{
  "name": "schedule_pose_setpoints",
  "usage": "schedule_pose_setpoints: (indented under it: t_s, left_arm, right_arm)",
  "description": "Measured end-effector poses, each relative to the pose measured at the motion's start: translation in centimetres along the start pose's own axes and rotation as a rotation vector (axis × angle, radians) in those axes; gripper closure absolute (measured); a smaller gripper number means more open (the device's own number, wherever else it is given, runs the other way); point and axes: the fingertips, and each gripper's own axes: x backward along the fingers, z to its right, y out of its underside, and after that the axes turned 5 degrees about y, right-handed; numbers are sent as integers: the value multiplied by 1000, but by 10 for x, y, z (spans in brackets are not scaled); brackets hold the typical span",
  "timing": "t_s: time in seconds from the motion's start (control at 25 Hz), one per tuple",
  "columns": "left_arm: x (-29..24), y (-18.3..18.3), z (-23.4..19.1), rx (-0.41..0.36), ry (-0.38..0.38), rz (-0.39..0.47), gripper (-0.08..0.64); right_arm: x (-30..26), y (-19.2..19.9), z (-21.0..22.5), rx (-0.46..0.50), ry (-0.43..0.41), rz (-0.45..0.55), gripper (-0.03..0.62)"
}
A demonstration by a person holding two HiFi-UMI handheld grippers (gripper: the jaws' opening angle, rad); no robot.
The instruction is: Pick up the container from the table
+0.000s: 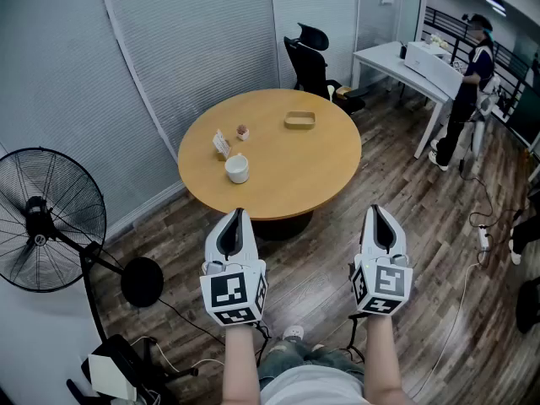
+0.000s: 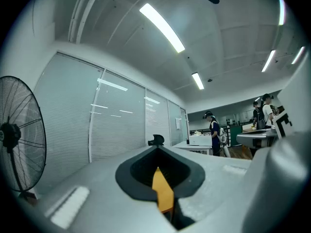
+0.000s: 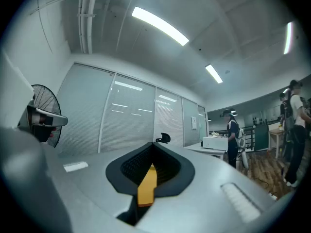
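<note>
The container (image 1: 299, 121) is a shallow tan tray lying on the far side of the round wooden table (image 1: 312, 175). My left gripper (image 1: 235, 216) and right gripper (image 1: 376, 212) are held side by side in front of the table's near edge, well short of the container. Each has its jaws pressed together with nothing between them. In the left gripper view the left gripper (image 2: 156, 147) points level at the blinds and ceiling, and in the right gripper view the right gripper (image 3: 156, 144) does the same; neither view shows the table or the container.
A white cup (image 1: 237, 169), a small card stand (image 1: 221, 144) and a small reddish item (image 1: 242, 131) sit on the table's left part. A standing fan (image 1: 46, 222) is at the left, an office chair (image 1: 308, 57) behind, a white desk (image 1: 405, 67) with a person (image 1: 469, 78) at the right. Cables cross the floor.
</note>
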Motion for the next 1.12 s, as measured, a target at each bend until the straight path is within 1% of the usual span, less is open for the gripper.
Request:
schedule_pose_setpoints:
  t_s: [0.28, 0.52, 0.64, 0.72, 0.8, 0.84, 1.0, 1.12]
  left_arm:
    - [-2, 1, -1, 1, 0, 0, 560]
    - [-9, 4, -9, 4, 0, -4, 560]
    - [-14, 6, -17, 5, -1, -2, 560]
    - [-19, 7, -22, 6, 0, -2, 560]
    - [-24, 9, -26, 4, 3, -3, 560]
    - [-26, 10, -28, 2, 5, -4, 560]
    - [-35, 14, -40, -1, 12, -7, 560]
    - [-41, 18, -45, -3, 19, -16, 560]
  right_arm:
    - [-2, 1, 0, 3, 2, 0, 563]
    - [-11, 4, -4, 3, 6, -8, 563]
    - [-17, 5, -8, 6, 22, -5, 563]
    - [-22, 5, -10, -7, 35, 4, 563]
    - [-26, 6, -11, -40, 30, 15, 560]
    - [-28, 7, -13, -54, 21, 16, 544]
    - [-39, 12, -29, -54, -16, -2, 412]
    - [-42, 16, -36, -49, -18, -7, 351]
